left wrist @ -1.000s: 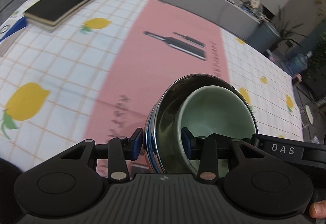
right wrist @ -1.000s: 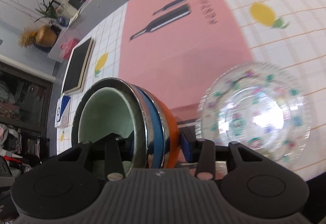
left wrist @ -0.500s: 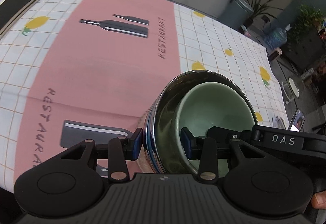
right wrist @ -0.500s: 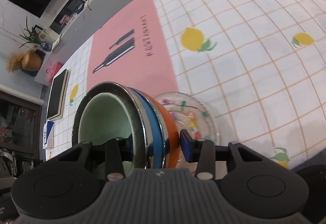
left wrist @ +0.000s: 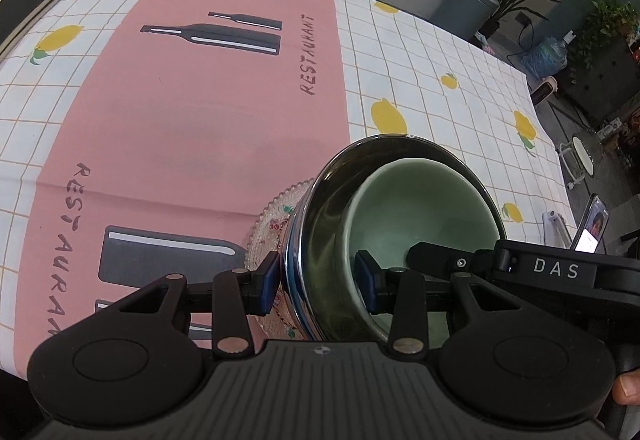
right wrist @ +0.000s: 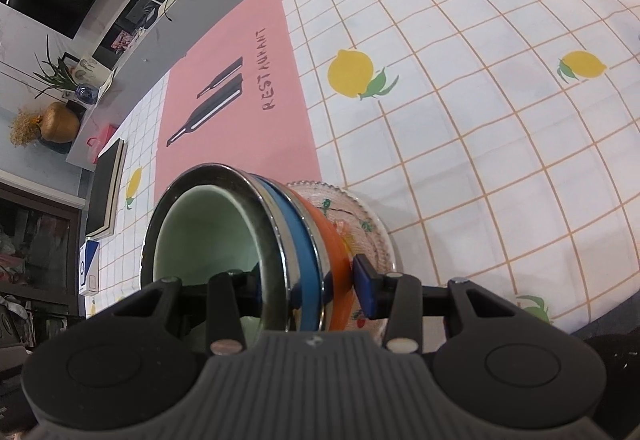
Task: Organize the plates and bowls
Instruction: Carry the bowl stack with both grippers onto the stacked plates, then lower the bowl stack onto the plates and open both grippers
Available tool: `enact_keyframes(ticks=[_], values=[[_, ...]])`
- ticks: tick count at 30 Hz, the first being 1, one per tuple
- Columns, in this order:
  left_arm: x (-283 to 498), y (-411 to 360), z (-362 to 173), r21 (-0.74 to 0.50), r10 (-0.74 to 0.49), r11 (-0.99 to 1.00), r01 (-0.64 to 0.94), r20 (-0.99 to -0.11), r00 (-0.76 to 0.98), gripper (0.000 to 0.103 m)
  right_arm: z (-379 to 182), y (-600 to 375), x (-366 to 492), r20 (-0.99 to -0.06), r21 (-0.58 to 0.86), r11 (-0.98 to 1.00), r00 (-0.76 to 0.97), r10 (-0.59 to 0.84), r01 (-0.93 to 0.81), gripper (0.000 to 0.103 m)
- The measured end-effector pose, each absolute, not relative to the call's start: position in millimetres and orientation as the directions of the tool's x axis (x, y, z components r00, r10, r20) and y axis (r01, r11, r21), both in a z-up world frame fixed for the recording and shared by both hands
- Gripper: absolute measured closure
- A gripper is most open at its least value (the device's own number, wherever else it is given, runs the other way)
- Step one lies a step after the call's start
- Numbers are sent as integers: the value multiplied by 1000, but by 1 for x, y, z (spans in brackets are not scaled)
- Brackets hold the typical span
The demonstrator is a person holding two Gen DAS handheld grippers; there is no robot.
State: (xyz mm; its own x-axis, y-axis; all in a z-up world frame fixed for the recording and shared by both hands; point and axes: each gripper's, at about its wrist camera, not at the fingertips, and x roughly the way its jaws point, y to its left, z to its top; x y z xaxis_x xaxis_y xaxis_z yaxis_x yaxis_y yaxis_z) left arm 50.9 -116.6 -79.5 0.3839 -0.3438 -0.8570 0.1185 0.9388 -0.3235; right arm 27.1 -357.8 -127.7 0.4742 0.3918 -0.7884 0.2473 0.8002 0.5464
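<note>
A nested stack of bowls is held by both grippers: a pale green bowl [left wrist: 420, 212] inside a steel bowl [left wrist: 320, 232], with blue and orange bowls [right wrist: 332, 240] under it. My left gripper [left wrist: 316, 280] is shut on the stack's rim, one finger inside and one outside. My right gripper [right wrist: 308, 280] is shut on the opposite rim the same way. The stack sits over a clear patterned glass plate [right wrist: 360, 216] on the table; the plate also shows in the left wrist view [left wrist: 272, 220]. Whether the stack touches the plate cannot be told.
The table has a lemon-check cloth with a pink "RESTAURANT" mat [left wrist: 180, 100]. A black notebook [left wrist: 28, 0] lies at the far left edge; it also shows in the right wrist view [right wrist: 106, 184]. A phone on a stand [left wrist: 592, 224] is at the right.
Both grippers carried the bowl stack rightward across the table and down over the glass plate, which now lies directly beneath the stack. The grips are unchanged.
</note>
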Motion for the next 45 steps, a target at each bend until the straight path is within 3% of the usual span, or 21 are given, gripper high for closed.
enact_keyframes(ticks=[10,21,32,45], values=[[47,-125,-77,-274,-310,951,146,-856,413,58,-132,-358,30,-789,558,786,463,404,266,60],[45,-118,-63,-284,-328,945,163,-819,471,49,-111,-352,27,-778,532,818,508,371,218,43],[17,-108,-2,-112,-244,966,235,-704,667,45,-40,-323,-2,-701,274,961,693,169,42,34],[-50,-77,35,77,-164,969,237,-518,840,45,-2,-277,-73,-569,158,982,804,174,-101,31]])
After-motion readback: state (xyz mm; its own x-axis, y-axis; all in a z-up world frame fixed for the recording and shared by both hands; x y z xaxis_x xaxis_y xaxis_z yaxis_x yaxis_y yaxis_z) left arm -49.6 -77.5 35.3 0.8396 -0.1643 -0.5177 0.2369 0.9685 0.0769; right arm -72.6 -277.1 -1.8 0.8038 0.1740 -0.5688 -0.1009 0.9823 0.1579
